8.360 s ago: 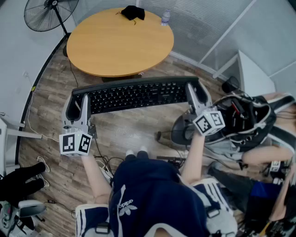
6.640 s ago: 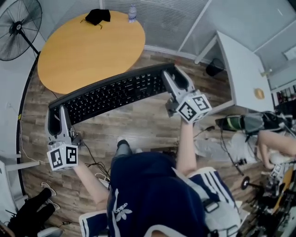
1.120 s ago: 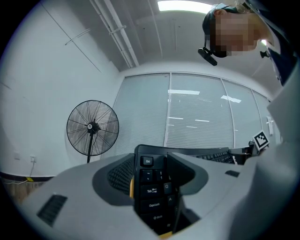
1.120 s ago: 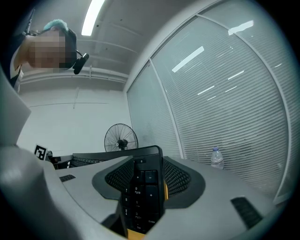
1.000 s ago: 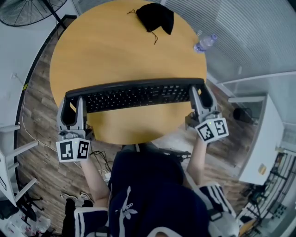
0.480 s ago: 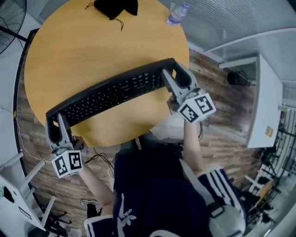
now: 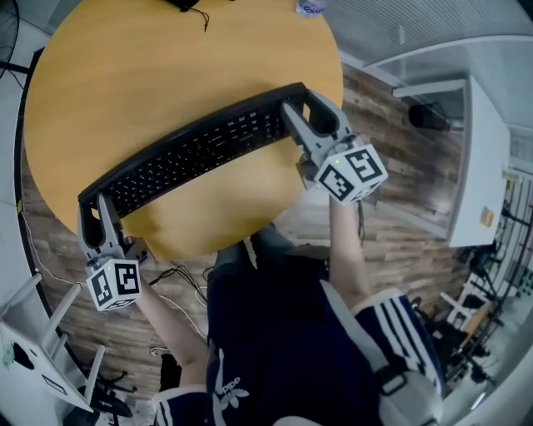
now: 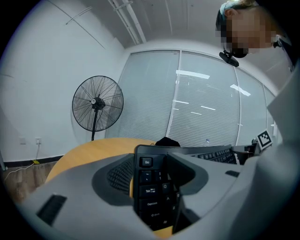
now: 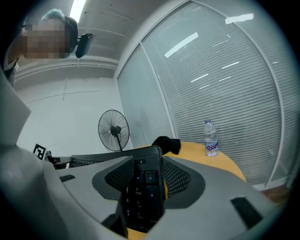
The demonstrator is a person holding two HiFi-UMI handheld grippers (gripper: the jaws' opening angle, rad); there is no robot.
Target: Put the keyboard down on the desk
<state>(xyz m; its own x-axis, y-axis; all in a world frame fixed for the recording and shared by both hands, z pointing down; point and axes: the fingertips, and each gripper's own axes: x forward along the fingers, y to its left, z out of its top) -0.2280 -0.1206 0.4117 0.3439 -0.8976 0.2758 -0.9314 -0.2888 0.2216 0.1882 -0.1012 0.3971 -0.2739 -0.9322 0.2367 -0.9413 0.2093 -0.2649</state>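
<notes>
Holding the keyboard [image 7: 196,150] by its two ends, the left gripper [image 7: 93,212] and right gripper [image 7: 306,115] both squeeze it tight. It is over the round desk [image 7: 125,75], maybe not touching. Setting it down and letting go are left.

A round desk [image 7: 125,83] with a yellow-wood top stands on a floor [image 7: 391,166] of grey-brown wood planks; a clear water bottle [image 9: 211,137] and a crumpled black cloth [image 9: 168,143] rest near its far edge; beyond it, a black pedestal fan [image 8: 97,104] stands before a plain white wall [image 8: 42,70]; tall glass panels [image 8: 206,103] backed by closed white blinds reflect long strip lights; a white table [image 7: 487,150] sits to the right; loose cables [image 7: 179,279] trail across the planks; a bright ceiling light [image 9: 77,7] glows overhead.
</notes>
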